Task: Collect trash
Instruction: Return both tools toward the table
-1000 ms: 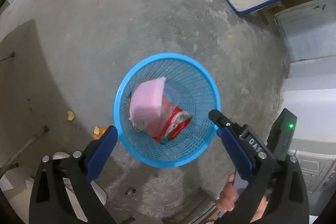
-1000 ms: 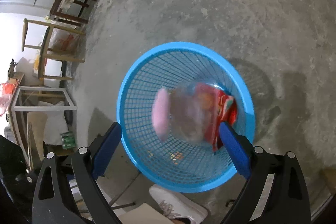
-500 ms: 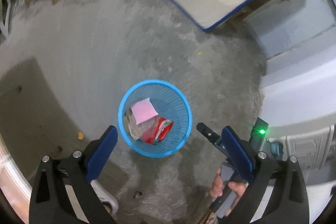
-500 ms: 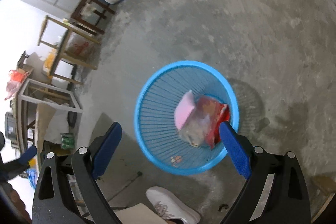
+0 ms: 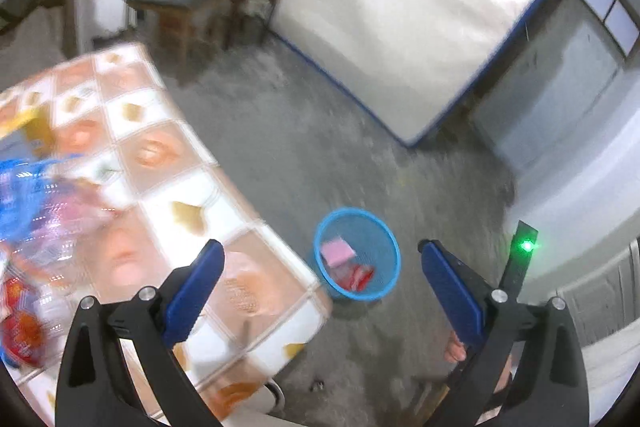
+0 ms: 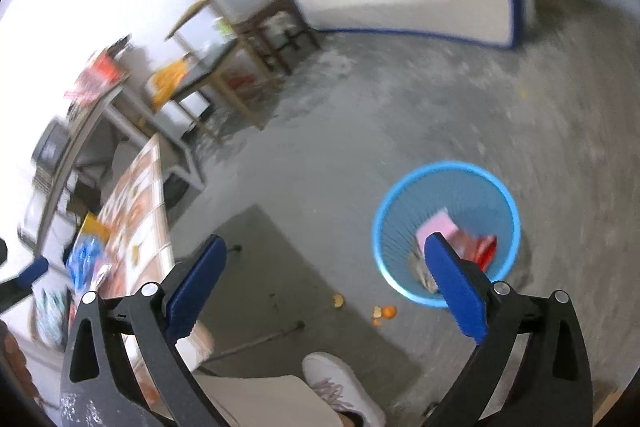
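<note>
My left gripper [image 5: 320,255] stood wide open with nothing between its blue pads [image 5: 196,291], hanging above the edge of the table [image 5: 168,163]. My right gripper [image 6: 324,247] had just spread its jaws to their widest, and nothing lay between them either; it also held nothing.

The bin [image 5: 357,254] sat on the concrete floor [image 5: 320,147], just beside the table's corner and well below both grippers. Inside it lay a pink pad [image 5: 337,251] on top and a red wrapper [image 5: 358,275] beside it; the right wrist view showed the same two pieces in the bin [image 6: 446,187], partly behind my right pad.

More trash remained out. On the table, at the left of the left wrist view, lay a blurred blue packet [image 5: 16,195] and a red-orange packet [image 5: 18,331]. On the floor near the bin were orange peel scraps [image 6: 384,313].

My white shoe [image 6: 340,387] showed at the bottom of the right wrist view. A mattress [image 5: 420,7] leaned against the far wall, with wooden stools [image 5: 200,7] beside it.
</note>
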